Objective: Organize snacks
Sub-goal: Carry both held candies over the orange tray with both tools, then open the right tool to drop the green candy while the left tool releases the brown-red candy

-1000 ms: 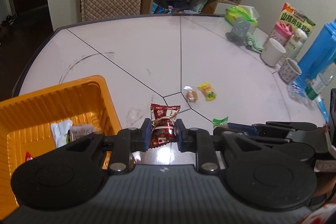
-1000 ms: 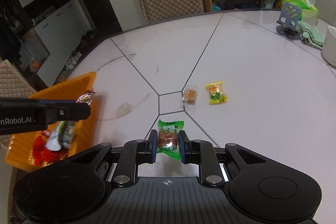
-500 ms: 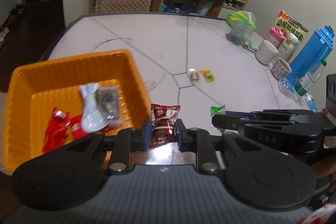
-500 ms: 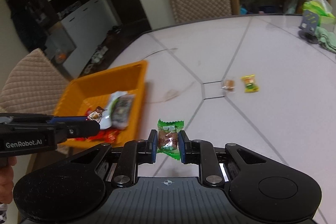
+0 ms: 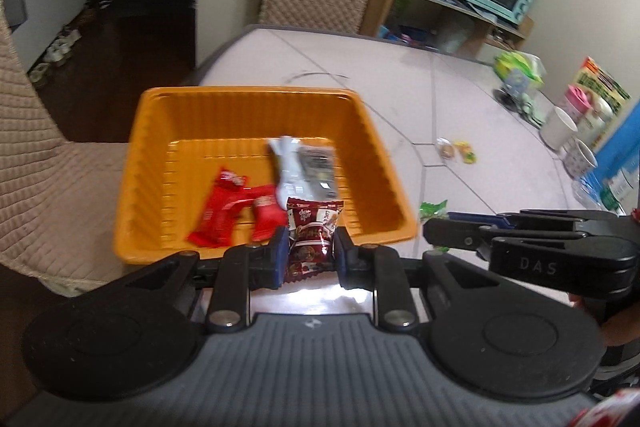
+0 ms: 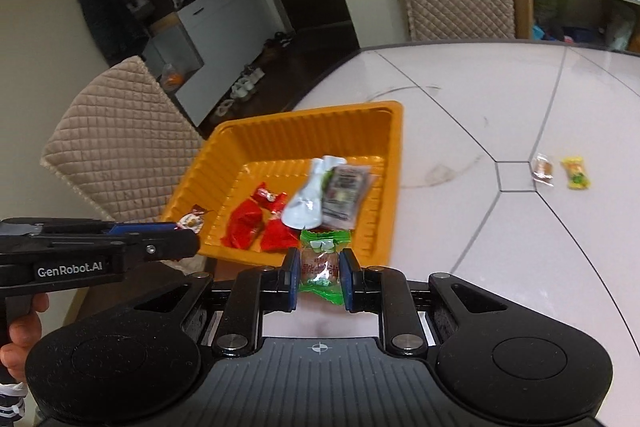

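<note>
Risk: both tongs clamp wrappers, left tongs the maroon snack, right tongs the green candy; release short of the tray rim, low in frame, and they hit tabletop.

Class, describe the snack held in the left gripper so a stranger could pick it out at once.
Find the orange tray near the table edge. At its near rim the left gripper pinches a dark red snack packet. Unlike the bright red wrappers inside the tray, it is maroon with pale printing.
</note>
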Demonstrator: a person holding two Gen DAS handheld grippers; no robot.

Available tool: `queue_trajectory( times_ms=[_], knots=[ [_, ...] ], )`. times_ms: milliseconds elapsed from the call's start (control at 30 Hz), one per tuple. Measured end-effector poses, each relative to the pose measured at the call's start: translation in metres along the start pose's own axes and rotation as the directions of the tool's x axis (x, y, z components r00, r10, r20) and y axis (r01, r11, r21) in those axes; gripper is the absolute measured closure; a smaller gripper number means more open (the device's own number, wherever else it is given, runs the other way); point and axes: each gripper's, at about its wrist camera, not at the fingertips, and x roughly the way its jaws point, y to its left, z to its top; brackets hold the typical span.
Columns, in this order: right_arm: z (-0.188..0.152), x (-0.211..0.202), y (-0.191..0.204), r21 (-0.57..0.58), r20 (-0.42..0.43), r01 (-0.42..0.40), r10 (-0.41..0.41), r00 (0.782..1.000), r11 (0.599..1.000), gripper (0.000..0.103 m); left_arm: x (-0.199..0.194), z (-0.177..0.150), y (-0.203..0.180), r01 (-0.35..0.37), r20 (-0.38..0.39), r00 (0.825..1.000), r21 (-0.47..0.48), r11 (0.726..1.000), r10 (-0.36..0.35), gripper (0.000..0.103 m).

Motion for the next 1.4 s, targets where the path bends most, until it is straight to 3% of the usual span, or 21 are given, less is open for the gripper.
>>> queue_trajectory(
  times_ms=[500,1200,1267,1333,1400],
  knots=[
    [0.017,0.048,0.010,-0.026,0.002,0.071,-0.071,0.997,0.997,0.082,-0.001,0.012,0.054,-0.077,0.025,0.997,-0.065,0.995,0.079,0.082],
    [0.019,0.085,0.001,-0.015,-0.026,0.135,-0.135,0.990,0.991,0.081,0.020,0.027,0.070,-0.079,0.008,0.997,-0.062,0.995,0.080,0.082],
    [0.021,0.085,0.000,-0.007,-0.022,0.135,-0.135,0.991,0.991,0.077,0.021,0.028,0.070,-0.080,0.005,0.997,-0.062,0.995,0.081,0.082],
    [0.022,0.083,-0.002,0.009,-0.017,0.132,-0.132,0.991,0.991,0.067,0.022,0.027,0.071,-0.083,0.003,0.996,-0.062,0.995,0.084,0.082],
    [0.023,0.079,-0.003,0.019,0.001,0.134,-0.134,0.991,0.991,0.065,0.023,0.028,0.072,-0.088,0.000,0.996,-0.063,0.994,0.088,0.082]
  ],
)
